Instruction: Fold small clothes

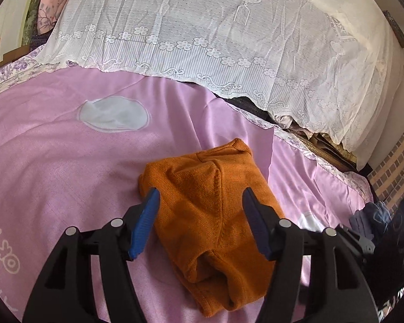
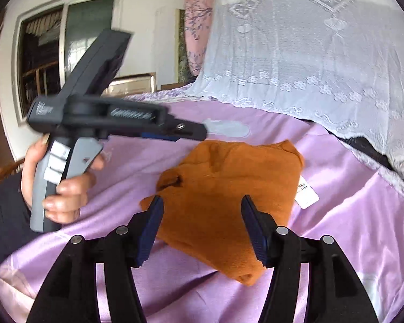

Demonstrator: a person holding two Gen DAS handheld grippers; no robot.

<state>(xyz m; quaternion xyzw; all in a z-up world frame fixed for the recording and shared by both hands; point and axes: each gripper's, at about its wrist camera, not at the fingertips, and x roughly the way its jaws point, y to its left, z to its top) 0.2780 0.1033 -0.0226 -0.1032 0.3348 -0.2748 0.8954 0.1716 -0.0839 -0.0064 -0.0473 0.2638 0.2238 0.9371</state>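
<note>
Both claws stand open with nothing gripped. Seen from its own camera, the left claw (image 1: 199, 196) has its 2 blue-padded fingers (image 1: 145, 223) spread wide, one on each side of the orange knitted garment (image 1: 210, 204), and neither pad presses the cloth. The right claw (image 2: 202, 202) is likewise spread, its dark blue pads apart above the near edge of the same garment without pinching it. That garment lies folded into a compact bundle on the pink bedspread (image 1: 54, 172) of a bed, with a white label (image 2: 305, 192) sticking out at its right side in the right wrist view. In that same view the person's left hand (image 2: 64, 185) grips the grey handle of the left claw at the left of the garment; the tool is blurred, so its tip is hard to read there. Behind the garment a white lace cover (image 1: 215, 32) drapes over a tall heap at the head of the bed. Dark blue cloth (image 1: 374, 218) sits at the bed's right edge.
</note>
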